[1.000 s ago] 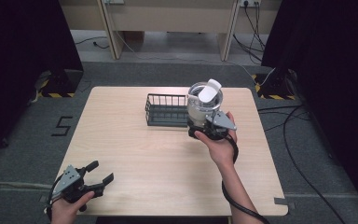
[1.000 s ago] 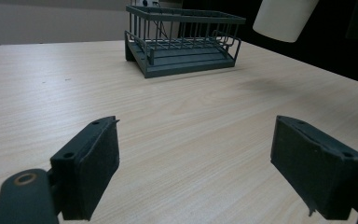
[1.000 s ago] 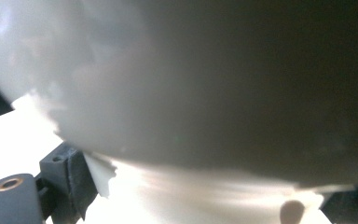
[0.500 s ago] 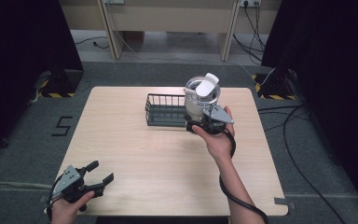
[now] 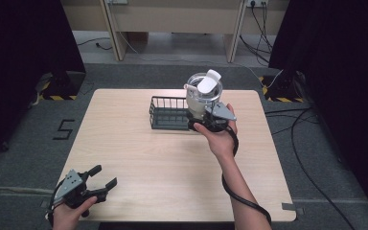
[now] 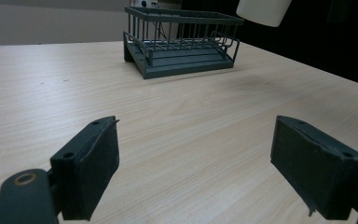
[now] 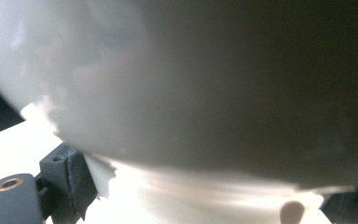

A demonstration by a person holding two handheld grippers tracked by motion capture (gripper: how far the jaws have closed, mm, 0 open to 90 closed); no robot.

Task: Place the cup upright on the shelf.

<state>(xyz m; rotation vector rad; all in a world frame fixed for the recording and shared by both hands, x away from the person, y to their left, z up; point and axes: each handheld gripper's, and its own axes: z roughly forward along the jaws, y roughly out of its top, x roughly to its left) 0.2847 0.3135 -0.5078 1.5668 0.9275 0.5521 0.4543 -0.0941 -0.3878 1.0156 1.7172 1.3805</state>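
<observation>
The right tool [image 5: 206, 117] grips a white-lidded container [image 5: 203, 96], probably a jug, above the wire basket [image 5: 167, 114]. The left tool [image 5: 93, 184] rests open on the worktop [image 5: 172, 167].

Black wire basket [image 5: 168, 114] on table [image 5: 139, 158]

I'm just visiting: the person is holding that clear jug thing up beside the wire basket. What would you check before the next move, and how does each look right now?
1. Right gripper shut on the clear jug: ok.
2. Jug upright: ok, slight tilt at most.
3. White lid seated firmly: cannot tell.
4. Wire basket free of things inside: ok, as the left gripper view shows.
5. Jug clear of the basket's rim: cannot tell.
6. Left gripper open, well away at the near table corner: ok.
</observation>
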